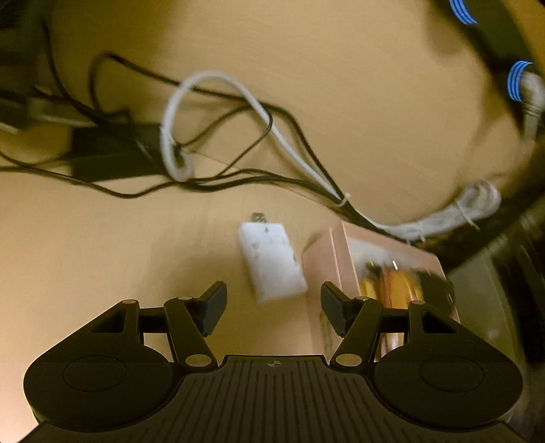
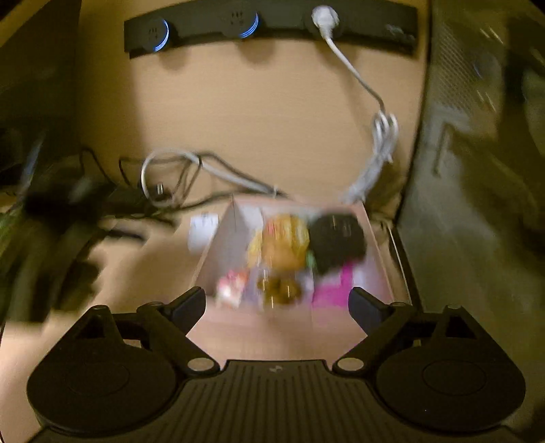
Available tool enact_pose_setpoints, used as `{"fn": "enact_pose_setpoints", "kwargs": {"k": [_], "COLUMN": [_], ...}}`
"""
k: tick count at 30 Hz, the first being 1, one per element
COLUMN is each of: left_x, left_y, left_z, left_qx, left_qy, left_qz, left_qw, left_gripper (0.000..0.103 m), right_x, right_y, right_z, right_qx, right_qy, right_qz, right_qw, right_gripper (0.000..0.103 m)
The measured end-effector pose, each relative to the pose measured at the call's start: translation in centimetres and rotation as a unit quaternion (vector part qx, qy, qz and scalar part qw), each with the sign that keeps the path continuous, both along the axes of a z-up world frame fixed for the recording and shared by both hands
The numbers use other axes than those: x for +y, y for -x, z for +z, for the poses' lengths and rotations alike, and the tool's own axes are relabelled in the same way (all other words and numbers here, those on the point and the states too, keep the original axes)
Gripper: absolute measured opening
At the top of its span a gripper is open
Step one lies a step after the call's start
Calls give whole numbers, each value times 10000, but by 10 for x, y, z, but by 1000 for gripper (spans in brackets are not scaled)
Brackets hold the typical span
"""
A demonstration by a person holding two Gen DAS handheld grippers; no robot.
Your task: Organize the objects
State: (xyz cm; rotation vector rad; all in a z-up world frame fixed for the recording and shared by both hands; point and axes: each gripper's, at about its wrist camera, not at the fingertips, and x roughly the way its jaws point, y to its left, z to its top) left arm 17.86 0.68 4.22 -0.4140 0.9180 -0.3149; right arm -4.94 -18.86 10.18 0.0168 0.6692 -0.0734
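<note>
Tabletop (image 1: 340,102): light wood, carrying everything listed.

Power strip (image 2: 272,25): long, black, at the far edge; two sockets ringed in blue, a white plug seated in a third.

Box (image 2: 231,238): pale pink, open-topped, near the tabletop's right side; holds a black round item (image 2: 335,240), orange and yellow packets and something magenta (contents blurred, not identifiable further).

Cables (image 1: 238,160): black leads and a white looped cord, tangled to the left behind the box.

White adapter (image 1: 270,260): lies flat on the tabletop just beside the box's left wall, outside it.

Left gripper (image 1: 274,306): jaws partly apart, nothing between them, above the adapter's near end.

Right gripper (image 2: 277,308): jaws spread wide, empty, over the box's near edge.
</note>
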Motion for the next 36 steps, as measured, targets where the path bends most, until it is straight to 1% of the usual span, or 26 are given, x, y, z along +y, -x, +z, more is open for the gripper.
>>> {"fn": "enact_pose_setpoints", "kwargs": {"k": [2, 5, 7, 8, 12, 13, 14, 15, 16, 17, 20, 22, 23, 25, 27, 28, 30, 32, 34, 35, 36], "left_x": [-11, -25, -32, -37, -53, -53, -53, -52, -52, -51, -51, -50, -50, -49, -47, -47, -45, -39, -29, -24, -19], "left_y": [-18, -35, -41, -43, -43, -43, -43, -44, -44, -44, -45, -43, -42, -40, -37, -33, -21, -9, 2, 7, 11], "left_z": [-8, -16, -21, -25, -27, -27, -29, -30, -30, -30, -30, -30, -30, -29, -28, -26, -23, -20, -18, -19, -22], "left_qx": [175, 276, 300, 306, -61, -163, -225, -296, -365, -384, -361, -380, -404, -419, -445, -538, -748, -907, -983, -958, -855], "left_qy": [-26, -247, -358, -475, -953, -1021, -1042, -1049, -1089, -1072, -988, -1004, -1041, -1076, -1195, -1324, -1688, -1929, -2129, -2230, -2355], "left_qz": [114, 231, 178, 131, -50, -52, -30, 2, 4, 2, -67, -92, -101, -144, -201, -272, -469, -600, -704, -742, -810], "left_qw": [9998, 9990, 9988, 9983, 9954, 9946, 9943, 9940, 9934, 9935, 9944, 9942, 9937, 9932, 9916, 9894, 9817, 9752, 9696, 9673, 9647], "left_gripper": [66, 66, 66, 65, 65, 65, 65, 68, 69, 69, 64, 65, 68, 68, 60, 59, 53, 49, 47, 40, 30], "right_x": [0, -5, -12, -16, -32, -33, -34, -36, -36, -35, -29, -22, -18, -11, -8, -7, -7, -5, -1, 3, 6], "right_y": [13, 25, 31, 33, 36, 38, 39, 39, 38, 36, 35, 35, 35, 37, 37, 37, 37, 36, 35, 35, 36], "right_z": [-10, -22, -28, -29, -34, -35, -36, -39, -40, -42, -40, -37, -36, -34, -35, -36, -37, -38, -38, -38, -37], "right_qx": [113, 222, 266, 287, 353, 360, 376, 410, 453, 487, 491, 458, 440, 434, 461, 475, 485, 488, 487, 474, 457], "right_qy": [-74, -199, -259, -292, -422, -437, -455, -476, -486, -477, -497, -470, -414, -300, -260, -270, -305, -350, -349, -334, -317], "right_qz": [-38, -120, -185, -234, -425, -447, -458, -461, -449, -427, -331, -208, -146, -60, -51, -68, -114, -143, -122, -90, -53], "right_qw": [9999, 9995, 9991, 9989, 9976, 9974, 9972, 9970, 9968, 9968, 9970, 9976, 9981, 9986, 9986, 9985, 9983, 9981, 9981, 9983, 9984], "right_gripper": [91, 91, 91, 91, 91, 91, 91, 91, 91, 91, 91, 91, 91, 91, 91, 91, 91, 91, 91, 91, 91]}}
